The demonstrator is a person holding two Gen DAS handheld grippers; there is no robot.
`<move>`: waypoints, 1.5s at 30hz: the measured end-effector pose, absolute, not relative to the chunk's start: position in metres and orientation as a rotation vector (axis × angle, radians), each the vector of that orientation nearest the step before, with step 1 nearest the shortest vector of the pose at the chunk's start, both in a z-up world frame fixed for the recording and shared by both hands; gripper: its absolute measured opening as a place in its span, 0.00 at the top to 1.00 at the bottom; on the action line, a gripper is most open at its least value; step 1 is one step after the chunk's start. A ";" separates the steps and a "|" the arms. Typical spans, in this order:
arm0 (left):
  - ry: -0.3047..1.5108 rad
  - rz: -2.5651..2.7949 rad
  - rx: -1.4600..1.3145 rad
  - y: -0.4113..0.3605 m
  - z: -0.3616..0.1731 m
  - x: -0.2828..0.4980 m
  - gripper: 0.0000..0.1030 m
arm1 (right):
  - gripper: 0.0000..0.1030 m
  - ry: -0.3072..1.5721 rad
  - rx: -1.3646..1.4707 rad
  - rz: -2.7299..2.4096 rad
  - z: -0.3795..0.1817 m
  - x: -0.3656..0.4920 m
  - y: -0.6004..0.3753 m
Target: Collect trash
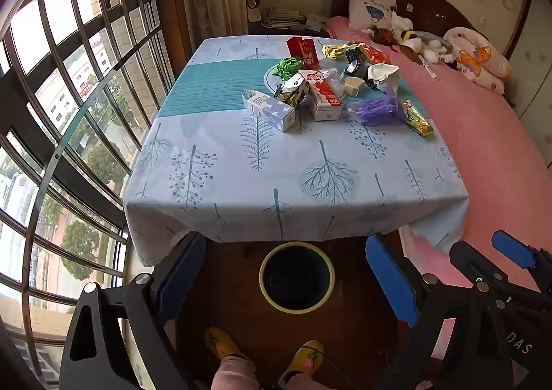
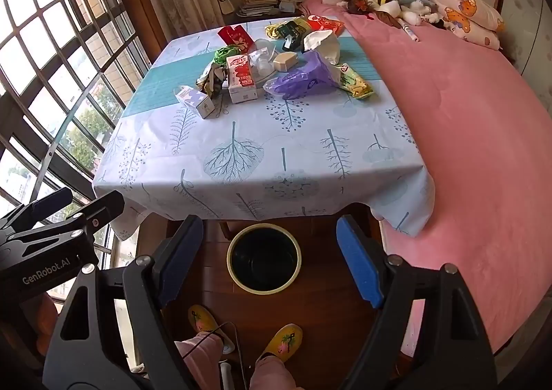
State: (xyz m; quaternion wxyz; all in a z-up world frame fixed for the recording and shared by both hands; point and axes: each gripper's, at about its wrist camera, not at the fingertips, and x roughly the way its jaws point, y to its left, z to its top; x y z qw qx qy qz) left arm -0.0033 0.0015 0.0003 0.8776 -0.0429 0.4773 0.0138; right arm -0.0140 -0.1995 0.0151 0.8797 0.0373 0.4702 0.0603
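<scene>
Both the left hand-held gripper (image 1: 286, 278) and right hand-held gripper (image 2: 269, 260) hang wide open and empty above the bin (image 1: 296, 277) at lower centre, placed to receive the trash (image 1: 324, 93) heaped upper-centre on the table (image 1: 241, 176).

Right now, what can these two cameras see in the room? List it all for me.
Table: one, pale blue tree-print cloth, beside the bed.
Trash pile: several wrappers, cartons and bags, mixed colours, far half of the table.
Purple bag: one, right side of the pile.
White-and-purple carton: one, nearest edge of the pile.
Bin: one, dark with yellow rim, on the floor at the table's near edge.
Bed: one, pink cover, right of the table.
Soft toys: several, head of the bed.
Slippers: two, yellow.
Left gripper: open, empty.
Right gripper: open, empty.
</scene>
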 end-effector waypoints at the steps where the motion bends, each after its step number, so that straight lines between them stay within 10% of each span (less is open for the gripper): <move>1: 0.999 0.029 -0.090 0.002 0.000 -0.004 0.07 | 0.24 0.980 0.081 0.124 0.015 -0.013 -0.200; 45: 0.962 0.039 -0.066 -0.002 0.001 -0.017 0.09 | 0.24 0.954 0.060 0.156 0.019 -0.024 -0.187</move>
